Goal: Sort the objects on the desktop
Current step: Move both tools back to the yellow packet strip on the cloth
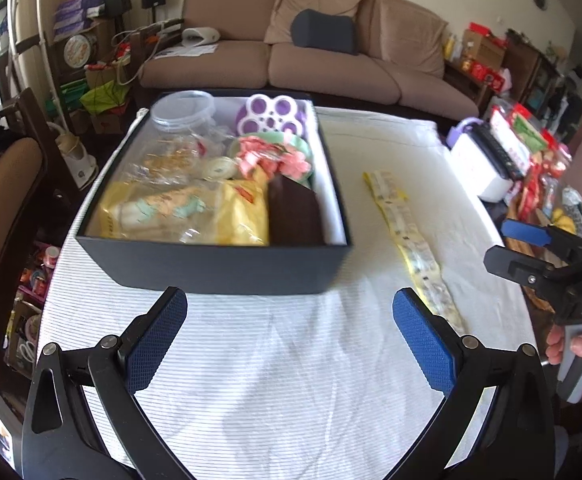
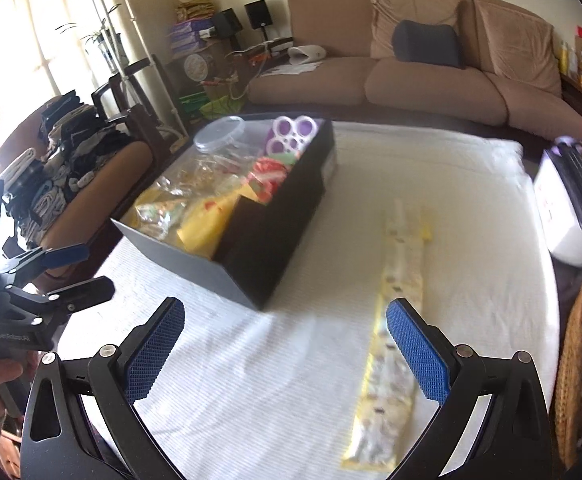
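Strip (image 2: 391,312) lies flat beside right gripper's (image 2: 285,350) spread jaws.

Home living room: brown sofa (image 1: 311,52), clutter

My right gripper (image 2: 285,350) hangs over the white cloth (image 2: 251,392), jaws spread wide and empty; the long yellow packet strip (image 2: 395,300) lies flat beside the black box (image 2: 275,240), passing just behind my right finger pad (image 2: 417,354); the box holds packets, a clear tub (image 2: 219,132) and a purple holder (image 2: 293,132); my left gripper (image 2: 67,276) hovers off the box's near-left corner, parted.
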Available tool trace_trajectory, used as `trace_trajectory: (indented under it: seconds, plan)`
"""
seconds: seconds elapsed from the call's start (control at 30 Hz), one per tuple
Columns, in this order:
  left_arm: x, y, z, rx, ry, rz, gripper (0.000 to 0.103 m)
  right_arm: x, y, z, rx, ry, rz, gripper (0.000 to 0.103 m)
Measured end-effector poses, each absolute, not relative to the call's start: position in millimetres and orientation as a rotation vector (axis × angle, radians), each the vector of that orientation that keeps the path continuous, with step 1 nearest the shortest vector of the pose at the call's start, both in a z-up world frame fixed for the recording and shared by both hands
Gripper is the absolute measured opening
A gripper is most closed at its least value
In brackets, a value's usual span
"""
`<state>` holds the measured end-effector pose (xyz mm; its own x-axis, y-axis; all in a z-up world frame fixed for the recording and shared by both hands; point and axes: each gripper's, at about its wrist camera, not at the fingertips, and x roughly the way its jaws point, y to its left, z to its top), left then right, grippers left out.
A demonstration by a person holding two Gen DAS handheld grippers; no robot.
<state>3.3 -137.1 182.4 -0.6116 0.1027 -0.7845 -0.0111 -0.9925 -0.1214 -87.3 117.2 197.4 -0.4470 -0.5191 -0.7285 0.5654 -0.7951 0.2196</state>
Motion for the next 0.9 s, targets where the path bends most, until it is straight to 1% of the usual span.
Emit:
trace_trajectory:
  seconds: [0.1,0.3,0.4,0.43,0.47,0.5,0.53,0.57,0.6,0.67,0.7,0.77,0.83,0.9]
  plan:
    - [20,-109,167,-1.332,-0.155,2.719,0.103,-76,150,178,1.141,0.070,-2.272,0.103]
    - [36,-49,119,-1.347,-0.241,2.559,0.103,-55,199,133,1.227,0.138,-2.313,0.103]
    - [38,-21,95,-1.375,-0.272,2.486,0.103,-51,223,112,1.269,0.075,-2.295,0.100]
    - [38,-12,87,-1.377,-0.281,2.455,0.103,-51,230,107,1.282,0.038,-2.290,0.091]
    - [37,-4,81,-1.382,-0.278,2.429,0.103,-52,239,102,1.294,-0.007,-2.280,0.077]
    - [37,6,74,-1.385,-0.261,2.406,0.103,-54,244,98,1.304,-0.045,-2.273,0.069]
    - [37,13,68,-1.387,-0.248,2.384,0.102,-55,250,94,1.316,-0.087,-2.262,0.056]
    - [36,20,63,-1.391,-0.240,2.354,0.102,-56,255,88,1.330,-0.142,-2.236,0.054]
    - [35,26,57,-1.395,-0.240,2.324,0.102,-59,260,82,1.347,-0.214,-2.195,0.054]
    - [34,33,51,-1.395,-0.250,2.287,0.098,-62,269,72,1.371,-0.340,-2.127,0.054]
    - [32,35,49,-1.397,-0.253,2.277,0.093,-63,273,66,1.382,-0.392,-2.094,0.054]
    - [29,36,42,-1.409,-0.260,2.254,0.092,-62,274,59,1.412,-0.422,-2.056,0.053]
    - [27,37,35,-1.423,-0.286,2.220,0.081,-62,273,54,1.438,-0.427,-2.036,0.052]
    - [27,39,31,-1.417,-0.294,2.197,0.077,-62,277,50,1.438,-0.471,-2.008,0.049]
